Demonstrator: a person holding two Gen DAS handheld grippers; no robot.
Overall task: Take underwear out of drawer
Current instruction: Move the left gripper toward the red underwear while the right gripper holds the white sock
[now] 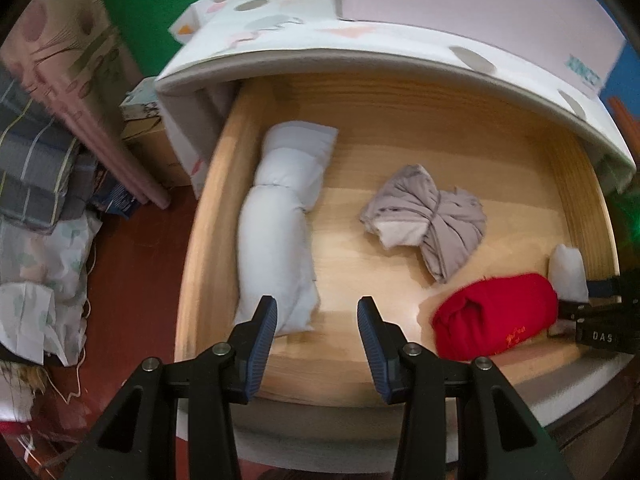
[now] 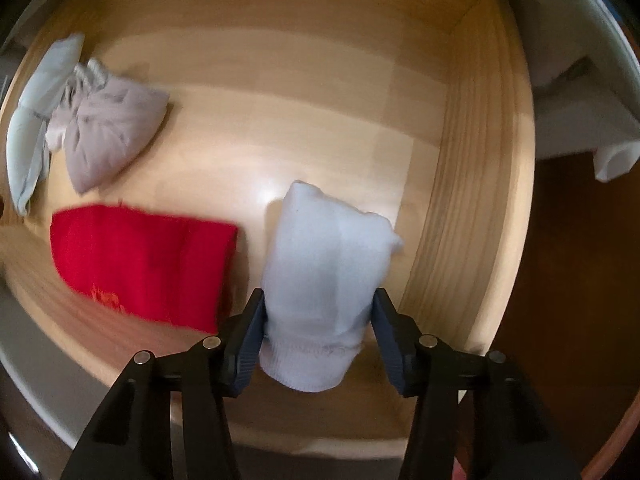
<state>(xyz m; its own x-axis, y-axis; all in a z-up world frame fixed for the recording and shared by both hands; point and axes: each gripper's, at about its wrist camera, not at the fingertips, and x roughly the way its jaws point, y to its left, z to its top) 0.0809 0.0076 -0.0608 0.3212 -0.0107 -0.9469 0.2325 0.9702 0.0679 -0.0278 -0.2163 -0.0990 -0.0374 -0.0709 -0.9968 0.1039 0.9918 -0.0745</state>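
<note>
Right tool grips white bundle beside drawer wall — left tool released, floor bare below.

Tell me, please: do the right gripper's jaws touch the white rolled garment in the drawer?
Touching. The right wrist view shows the white rolled garment squeezed between both jaws of the right gripper.

Open drawer with four bundles inside.
A long roll lies along the left wall, a knotted bundle at centre, a folded garment front-right, and a small sock roll between it and the right wall.
</note>
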